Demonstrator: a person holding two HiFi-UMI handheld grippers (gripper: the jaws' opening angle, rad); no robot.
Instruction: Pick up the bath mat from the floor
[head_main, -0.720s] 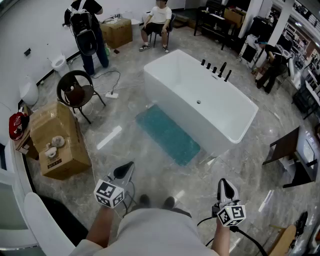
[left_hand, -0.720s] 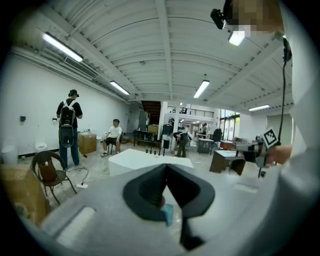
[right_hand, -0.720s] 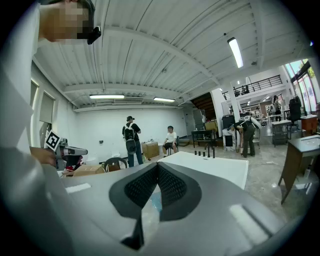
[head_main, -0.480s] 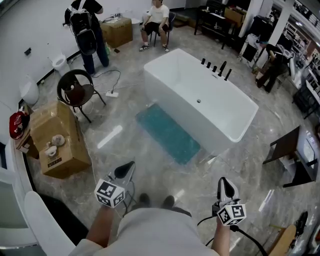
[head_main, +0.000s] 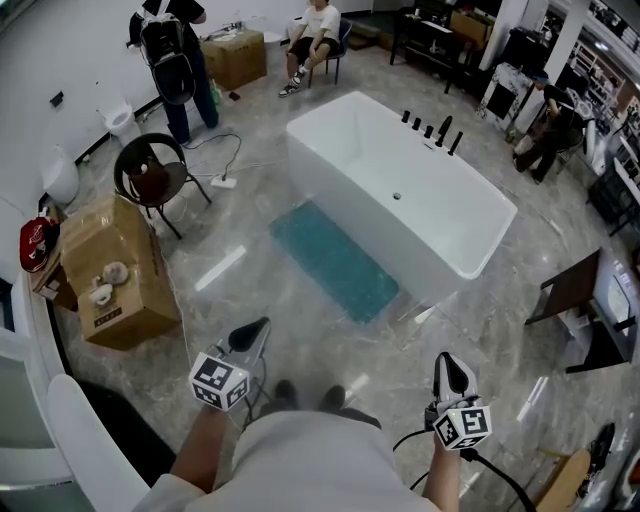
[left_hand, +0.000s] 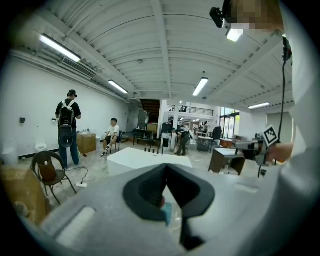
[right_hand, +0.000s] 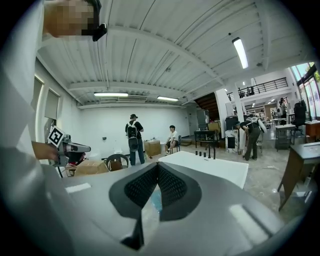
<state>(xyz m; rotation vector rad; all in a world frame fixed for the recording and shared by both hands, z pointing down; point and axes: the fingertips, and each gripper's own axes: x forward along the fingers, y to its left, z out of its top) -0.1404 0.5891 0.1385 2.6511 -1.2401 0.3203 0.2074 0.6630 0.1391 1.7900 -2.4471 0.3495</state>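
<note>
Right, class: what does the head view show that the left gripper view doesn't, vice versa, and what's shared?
Head view only: the wearer's dark shoes and the round drain inside the white rectangular bathtub. Left gripper view only: the white ribbed ceiling and its strip lights. Both: that bathtub, the black round chair and the standing person with a backpack.

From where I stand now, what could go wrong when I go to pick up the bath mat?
1. The left gripper and the right gripper are both shut; reaching down like this would probably only push the bath mat.
2. The mat lies flat right beside the bathtub, so its far edge may be hard to reach.
3. A cable hangs from the right gripper near your feet; you might step on it.
</note>
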